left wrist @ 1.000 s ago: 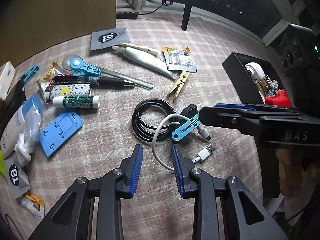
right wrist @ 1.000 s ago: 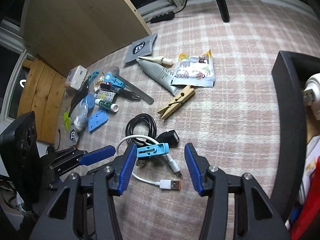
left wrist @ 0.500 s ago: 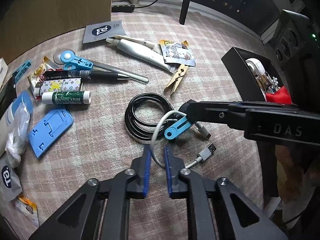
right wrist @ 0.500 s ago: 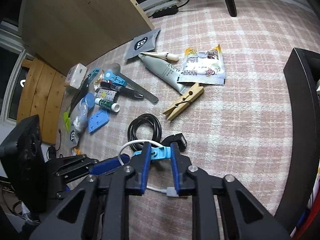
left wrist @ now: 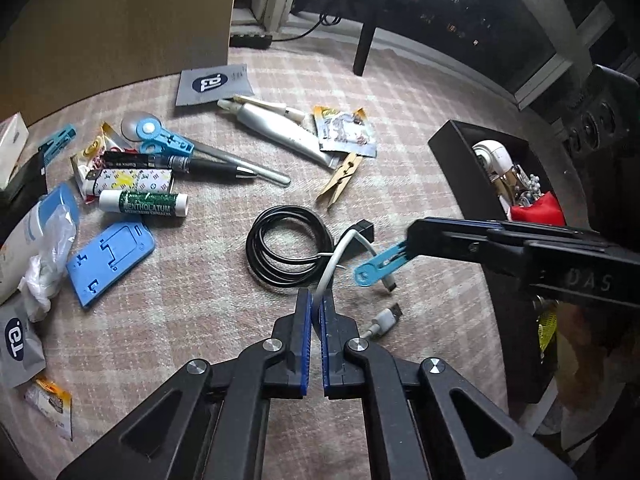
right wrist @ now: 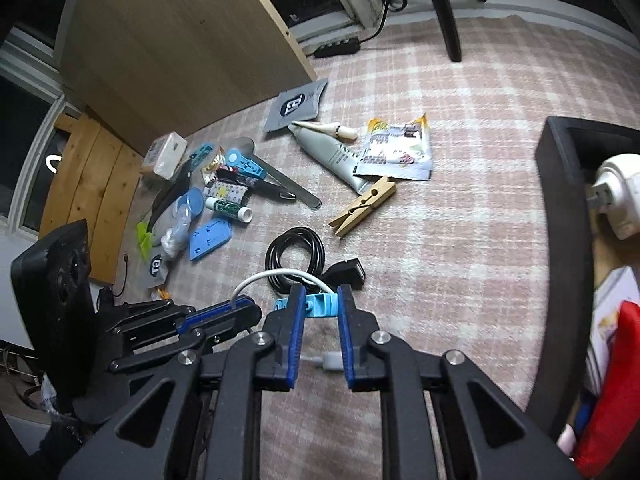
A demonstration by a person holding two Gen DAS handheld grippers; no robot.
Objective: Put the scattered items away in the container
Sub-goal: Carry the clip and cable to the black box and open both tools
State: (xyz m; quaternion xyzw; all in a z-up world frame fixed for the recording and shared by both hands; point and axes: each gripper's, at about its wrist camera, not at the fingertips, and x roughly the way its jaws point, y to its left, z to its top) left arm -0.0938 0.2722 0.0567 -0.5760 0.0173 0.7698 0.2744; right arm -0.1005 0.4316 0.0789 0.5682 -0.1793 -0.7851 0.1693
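A white USB cable [left wrist: 333, 262] loops on the checked carpet beside a black coiled cable [left wrist: 288, 248]. My left gripper [left wrist: 316, 296] is shut on the white cable's loop. A light-blue clothes peg [right wrist: 318, 305] is clipped around that cable. The jaws of my right gripper [right wrist: 320, 294] are closing, with the peg pressed between the pads. In the left wrist view the peg [left wrist: 380, 266] sticks out of the right gripper's fingers [left wrist: 440, 236], slightly above the carpet. The black container [left wrist: 460, 168] stands at the right, holding a white plug, metal bits and a red item.
Scattered at the left are a lip balm [left wrist: 144, 203], a blue phone stand [left wrist: 108, 264], a pen [left wrist: 208, 166] and packets. A wooden peg [left wrist: 340, 180], a silver tube [left wrist: 280, 134] and a snack packet [left wrist: 346, 130] lie further back. A wooden board [right wrist: 180, 40] stands behind.
Both grippers went from open to shut: the left closed on the white cable, the right closed on the blue peg and raised it a little.
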